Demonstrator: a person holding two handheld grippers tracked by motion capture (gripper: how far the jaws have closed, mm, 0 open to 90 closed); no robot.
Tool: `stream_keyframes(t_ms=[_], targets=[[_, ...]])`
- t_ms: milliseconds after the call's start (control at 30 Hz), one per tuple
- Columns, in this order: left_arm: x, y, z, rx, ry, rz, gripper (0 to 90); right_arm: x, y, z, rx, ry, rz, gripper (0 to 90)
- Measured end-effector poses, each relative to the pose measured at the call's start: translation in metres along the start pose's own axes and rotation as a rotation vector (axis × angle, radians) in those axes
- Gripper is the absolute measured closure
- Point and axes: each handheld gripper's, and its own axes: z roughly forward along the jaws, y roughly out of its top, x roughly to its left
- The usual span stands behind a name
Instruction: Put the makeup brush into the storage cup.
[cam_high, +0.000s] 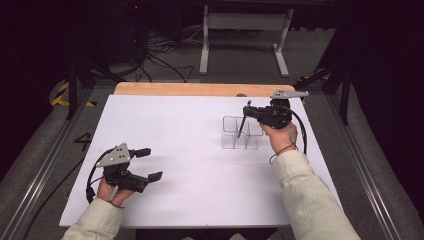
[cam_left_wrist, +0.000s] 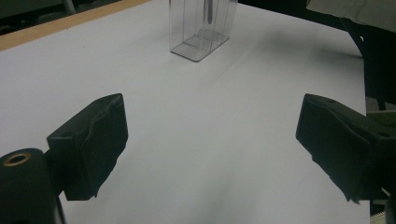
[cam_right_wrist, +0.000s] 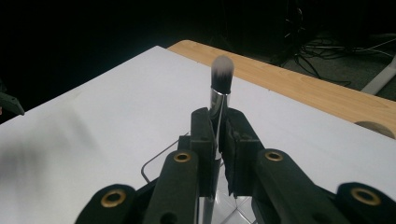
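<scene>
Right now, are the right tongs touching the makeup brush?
Touching. In the right gripper view, the right tongs are shut on the silver ferrule of the makeup brush, both pads pressed against it with no gap, bristles pointing up above them.

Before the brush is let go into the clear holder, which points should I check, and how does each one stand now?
1. Right claw shut firmly on the makeup brush: ok.
2. Brush upright, bristles up: ok.
3. Brush handle lowered inside the clear holder: ok; which compartment, cannot tell.
4. Handle end resting on the holder's floor: cannot tell.
5. Holder standing flat on the white table: ok.
6. Left claw open, holding nothing, away from the holder: ok.
</scene>
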Motion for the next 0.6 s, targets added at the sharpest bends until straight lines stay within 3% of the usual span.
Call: stream_keyframes(t_ms=[267, 367, 467, 533, 600], targets=[[0.000, 0.000, 0.001, -0.002, -0.003, -0.004, 9.8, -0.001, -0.002, 0.000, 0.012, -0.018, -0.006, 81.9], [0.001, 0.001, 0.001, -0.003, -0.003, -0.005, 9.8, -0.003, -0.003, -0.002, -0.015, -0.046, -0.002, 61.8], [0.001, 0.001, 0.001, -0.004, -0.004, -0.005, 9.8, -0.005, -0.003, -0.006, -0.040, -0.081, -0.009, 47.3], [0.001, 0.001, 0.001, -0.006, -0.001, -0.006, 9.8, -0.005, -0.003, -0.010, -0.073, -0.122, -0.014, 32.2], [0.001, 0.001, 0.001, -0.005, -0.002, -0.007, 9.7, -0.005, -0.001, -0.014, -0.103, -0.136, -0.015, 26.2]])
